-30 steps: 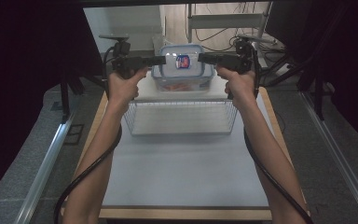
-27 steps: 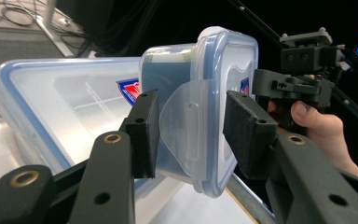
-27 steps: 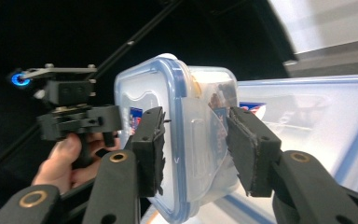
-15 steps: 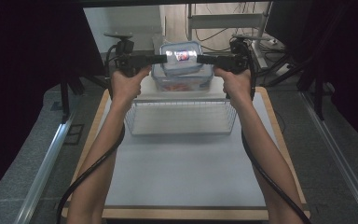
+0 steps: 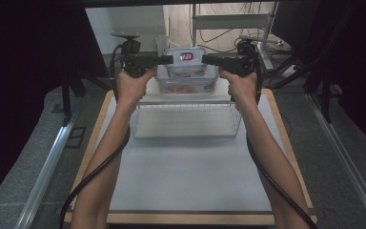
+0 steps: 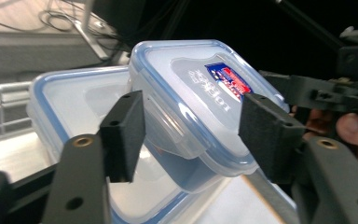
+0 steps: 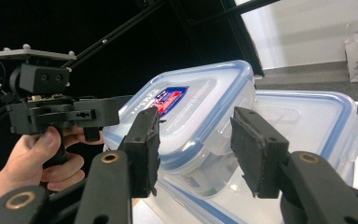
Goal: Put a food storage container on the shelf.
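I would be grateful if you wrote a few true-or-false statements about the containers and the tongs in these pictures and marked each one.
1. The small container is held between the left tongs and the right tongs. True.
2. The small container's lid is off. False: a blue-rimmed lid with a red and blue label closes it.
3. A larger lidded container lies under the small one. True.
4. The wire basket holds both containers. False: it stands nearer the person, and both containers are beyond it.
5. The left tongs are clamped flat shut on nothing. False: in the left gripper view the pads stand apart, either side of the small container's edge.
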`<state>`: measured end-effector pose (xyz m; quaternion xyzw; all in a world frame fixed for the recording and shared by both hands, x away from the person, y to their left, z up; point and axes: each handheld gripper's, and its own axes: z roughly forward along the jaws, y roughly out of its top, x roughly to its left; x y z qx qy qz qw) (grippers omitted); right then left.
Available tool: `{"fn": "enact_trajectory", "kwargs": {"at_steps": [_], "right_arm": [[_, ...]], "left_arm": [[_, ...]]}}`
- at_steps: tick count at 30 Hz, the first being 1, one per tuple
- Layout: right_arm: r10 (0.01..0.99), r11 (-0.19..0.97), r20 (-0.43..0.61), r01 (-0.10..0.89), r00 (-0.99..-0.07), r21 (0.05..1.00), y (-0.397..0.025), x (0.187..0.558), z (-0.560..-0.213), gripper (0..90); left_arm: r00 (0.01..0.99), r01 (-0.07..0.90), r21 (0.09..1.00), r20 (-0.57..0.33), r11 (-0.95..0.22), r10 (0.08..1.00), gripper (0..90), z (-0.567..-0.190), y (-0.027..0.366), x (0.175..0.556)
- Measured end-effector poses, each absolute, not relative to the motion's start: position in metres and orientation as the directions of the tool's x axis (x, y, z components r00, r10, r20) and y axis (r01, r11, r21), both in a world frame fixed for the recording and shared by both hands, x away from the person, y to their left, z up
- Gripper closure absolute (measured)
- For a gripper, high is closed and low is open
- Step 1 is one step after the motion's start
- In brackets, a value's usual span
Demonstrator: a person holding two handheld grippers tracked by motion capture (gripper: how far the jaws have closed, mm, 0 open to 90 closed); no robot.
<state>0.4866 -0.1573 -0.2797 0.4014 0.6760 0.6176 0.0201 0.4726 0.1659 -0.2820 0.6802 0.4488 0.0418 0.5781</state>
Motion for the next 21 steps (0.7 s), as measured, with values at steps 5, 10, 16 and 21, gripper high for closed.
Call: {"fn": "enact_trajectory", "kwargs": {"at_steps": [5,10,16,21], "right_arm": [[0.585,-0.063,0.435,0.496,-0.685,0.866,-0.155,0.483,-0.28,47.6],[0.599,-0.042,0.382,0.449,-0.704,0.893,-0.157,0.48,-0.28,44.3],[0.61,-0.002,0.329,0.413,-0.721,0.911,-0.158,0.474,-0.283,40.3],[0.62,0.07,0.245,0.364,-0.745,0.929,-0.156,0.467,-0.289,34.2]], "left_arm": [[0.604,0.497,0.867,-0.376,0.036,0.703,30.5,-0.278,0.164,0.466],[0.629,0.435,0.9,-0.304,0.0,0.715,26.8,-0.277,0.164,0.455],[0.649,0.384,0.921,-0.216,-0.069,0.729,25.8,-0.282,0.163,0.441],[0.655,0.341,0.932,-0.144,-0.12,0.742,21.4,-0.29,0.161,0.43]]}}
